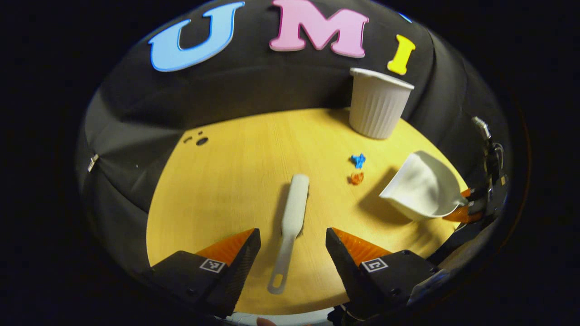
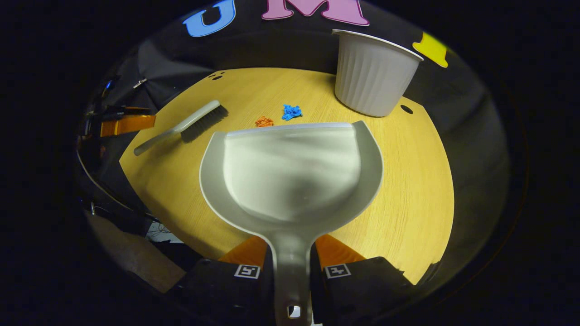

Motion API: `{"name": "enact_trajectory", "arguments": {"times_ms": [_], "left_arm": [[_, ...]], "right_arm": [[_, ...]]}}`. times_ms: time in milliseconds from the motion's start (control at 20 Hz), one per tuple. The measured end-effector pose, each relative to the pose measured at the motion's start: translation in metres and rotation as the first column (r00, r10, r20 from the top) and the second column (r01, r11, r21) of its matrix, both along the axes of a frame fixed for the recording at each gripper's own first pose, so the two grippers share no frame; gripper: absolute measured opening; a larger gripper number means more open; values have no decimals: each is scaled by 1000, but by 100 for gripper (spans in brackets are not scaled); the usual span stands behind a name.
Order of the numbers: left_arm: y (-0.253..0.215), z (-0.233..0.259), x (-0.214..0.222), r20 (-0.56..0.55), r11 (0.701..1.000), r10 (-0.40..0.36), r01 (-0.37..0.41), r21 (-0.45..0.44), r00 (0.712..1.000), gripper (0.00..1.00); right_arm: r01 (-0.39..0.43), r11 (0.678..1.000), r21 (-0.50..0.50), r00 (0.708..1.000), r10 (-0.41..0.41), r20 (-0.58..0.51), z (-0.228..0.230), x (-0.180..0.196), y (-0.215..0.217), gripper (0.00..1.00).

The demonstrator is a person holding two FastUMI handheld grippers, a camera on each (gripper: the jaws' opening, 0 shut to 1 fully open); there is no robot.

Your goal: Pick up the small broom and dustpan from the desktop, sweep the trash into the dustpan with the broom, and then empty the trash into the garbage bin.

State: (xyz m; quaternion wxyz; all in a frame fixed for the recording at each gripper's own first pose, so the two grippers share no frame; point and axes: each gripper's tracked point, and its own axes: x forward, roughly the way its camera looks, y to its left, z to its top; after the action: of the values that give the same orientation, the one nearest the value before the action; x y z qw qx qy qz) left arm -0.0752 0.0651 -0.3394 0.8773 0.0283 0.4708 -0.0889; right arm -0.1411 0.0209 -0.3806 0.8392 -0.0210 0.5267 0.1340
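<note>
Left gripper view: the left gripper (image 1: pixel 293 244) hangs with fingers spread either side of the broom (image 1: pixel 290 224) lying on the desktop (image 1: pixel 217 190). The right gripper (image 2: pixel 290 260) pinches the dustpan (image 2: pixel 290 176) handle, its front edge near the orange scrap (image 2: pixel 263 121) and blue scrap (image 2: pixel 291 112), before the white garbage bin (image 2: pixel 371 74).

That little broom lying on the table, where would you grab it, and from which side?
Probably the thin handle of the broom, which points toward the open left gripper. It lies flat on the desktop, so come down from above, one finger on each side.
</note>
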Motion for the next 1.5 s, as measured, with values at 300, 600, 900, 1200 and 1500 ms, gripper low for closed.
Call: {"name": "enact_trajectory", "arguments": {"times_ms": [300, 600, 900, 1200, 1500], "left_arm": [[4, -65, 2, -187, 999, -31, 37, 31, 982, 86], [-1, -94, 7, -267, 996, -57, 72, 47, 962, 67], [-3, -107, 11, -308, 996, -58, 76, 47, 950, 43], [2, -95, 29, -269, 984, -79, 118, 131, 960, 27], [-37, -81, 82, -206, 975, -142, 172, 139, 968, 26]], "right_arm": [[15, 1000, -11, 1000, -16, -26, 2, -9, -13, 41], [4, 1000, -16, 999, -5, -42, 6, -8, -17, 36], [-26, 1000, 5, 998, 26, -59, 9, -3, -13, 37], [-151, 988, -40, 980, 144, -140, 11, 1, -16, 36], [-287, 954, -89, 927, 253, -275, 2, 23, -31, 36]]}}
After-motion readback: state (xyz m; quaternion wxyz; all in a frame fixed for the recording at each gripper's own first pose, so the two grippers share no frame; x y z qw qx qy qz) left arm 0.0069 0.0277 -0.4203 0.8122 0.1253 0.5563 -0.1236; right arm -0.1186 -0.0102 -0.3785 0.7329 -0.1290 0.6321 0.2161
